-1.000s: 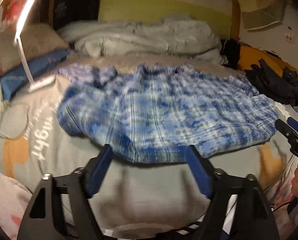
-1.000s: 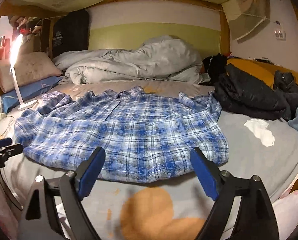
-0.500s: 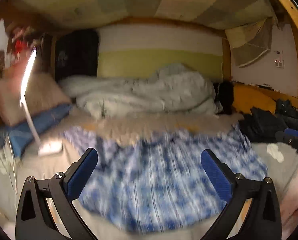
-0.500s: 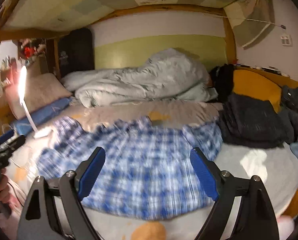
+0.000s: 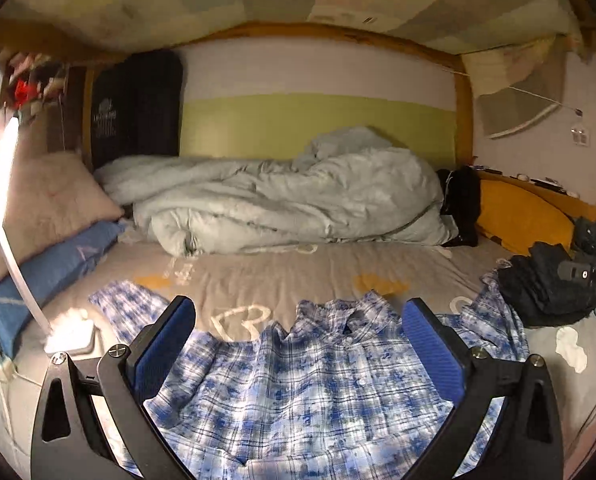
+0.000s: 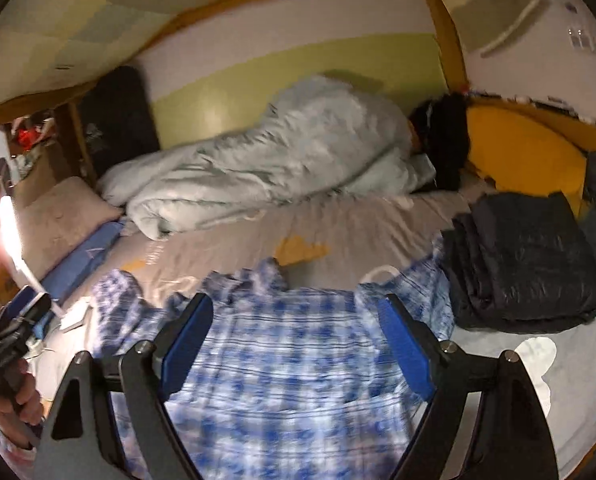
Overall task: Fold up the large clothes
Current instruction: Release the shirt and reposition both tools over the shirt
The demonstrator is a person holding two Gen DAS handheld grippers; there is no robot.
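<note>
A blue and white plaid shirt (image 5: 309, 392) lies spread face up on the grey bed sheet (image 5: 282, 276), collar toward the far wall. It also shows in the right wrist view (image 6: 290, 364), blurred. My left gripper (image 5: 298, 320) is open and empty, above the shirt's collar area. My right gripper (image 6: 296, 312) is open and empty, above the shirt's upper part. Neither gripper touches the cloth. The right gripper's tip (image 5: 585, 274) shows at the right edge of the left wrist view. The left gripper body (image 6: 18, 320) shows at the left edge of the right wrist view.
A bunched pale duvet (image 5: 282, 196) lies along the far wall. Folded dark clothes (image 6: 525, 268) sit at the right, with a yellow cushion (image 6: 525, 148) behind. A lit desk lamp (image 5: 2, 200), pillows (image 5: 46, 208) and cables are at the left. A white cloth (image 5: 569, 346) lies at the right.
Both grippers have lifted and moved forward from the shirt's hem over its upper part. Both views now show more wall and ceiling. The shirt lies as before.
</note>
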